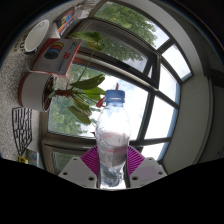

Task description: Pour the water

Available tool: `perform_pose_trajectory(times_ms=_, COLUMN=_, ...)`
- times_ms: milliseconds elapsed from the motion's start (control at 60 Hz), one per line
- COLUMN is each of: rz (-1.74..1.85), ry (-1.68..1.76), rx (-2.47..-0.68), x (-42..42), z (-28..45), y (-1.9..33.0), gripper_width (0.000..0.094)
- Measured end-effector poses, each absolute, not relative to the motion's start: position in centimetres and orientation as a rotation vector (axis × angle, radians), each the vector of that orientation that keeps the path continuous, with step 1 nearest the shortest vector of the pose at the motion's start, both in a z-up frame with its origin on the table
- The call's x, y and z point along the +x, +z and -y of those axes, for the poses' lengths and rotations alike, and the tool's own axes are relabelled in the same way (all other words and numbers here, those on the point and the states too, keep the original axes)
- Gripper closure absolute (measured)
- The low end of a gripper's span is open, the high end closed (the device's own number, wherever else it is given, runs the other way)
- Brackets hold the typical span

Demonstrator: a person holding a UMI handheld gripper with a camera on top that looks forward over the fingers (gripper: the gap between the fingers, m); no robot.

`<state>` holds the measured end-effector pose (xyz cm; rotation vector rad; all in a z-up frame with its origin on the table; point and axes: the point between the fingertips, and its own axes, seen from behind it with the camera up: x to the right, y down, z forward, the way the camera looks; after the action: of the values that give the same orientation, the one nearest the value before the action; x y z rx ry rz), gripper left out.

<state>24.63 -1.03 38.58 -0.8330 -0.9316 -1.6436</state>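
A wide window (140,70) with dark frames fills most of the view behind everything, its panes showing green trees and pale sky outside. To one side of it, beside the glass, a potted plant (78,92) spreads long green leaves from a white pot (50,92), and above that pot sit a colourful box (55,58) and a round white object whose nature is hard to tell. Lower down on that same side stands a dark wire rack (22,130) against the wall. Closest to the camera, a clear plastic bottle (112,140) with a blue cap (116,97) stands upright between the two fingers of the tongs (111,170), its body rising in front of the window and its cap reaching up across the middle frame. The purple pads (92,160) press against the lower part of the bottle from both sides, so the tongs are closed on it and hold it. Whether the bottle rests on anything below cannot be seen.
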Motion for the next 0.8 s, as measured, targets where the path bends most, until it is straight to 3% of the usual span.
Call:
perform_pose_trajectory(times_ms=250, rz=1.523, ry=-1.672, rx=-0.419, x=11.8, z=-3.1, y=28.6, gripper_width=0.0617)
perform_pose_trajectory(times_ms=417, rz=1.636, ry=-1.626, rx=-0.344, x=9.8, z=-4.0, y=25.4, gripper_width=0.0618)
perform_pose_trajectory(times_ms=533, rz=1.573, ry=-1.597, rx=-0.390, x=9.5, z=-3.6, y=26.9, gripper_width=0.0617)
perform_pose_trajectory(times_ms=617, rz=1.416, ry=-1.511, rx=-0.506, x=10.1, z=-2.6, y=32.0, gripper_width=0.0616)
perform_pose_trajectory(times_ms=700, rz=1.147, ry=-1.358, rx=-0.720, x=13.0, z=-1.0, y=38.3, gripper_width=0.0618)
perform_pose_trajectory(times_ms=800, rz=0.790, ry=-1.012, rx=-1.006, x=16.5, z=-0.5, y=43.1, gripper_width=0.0618)
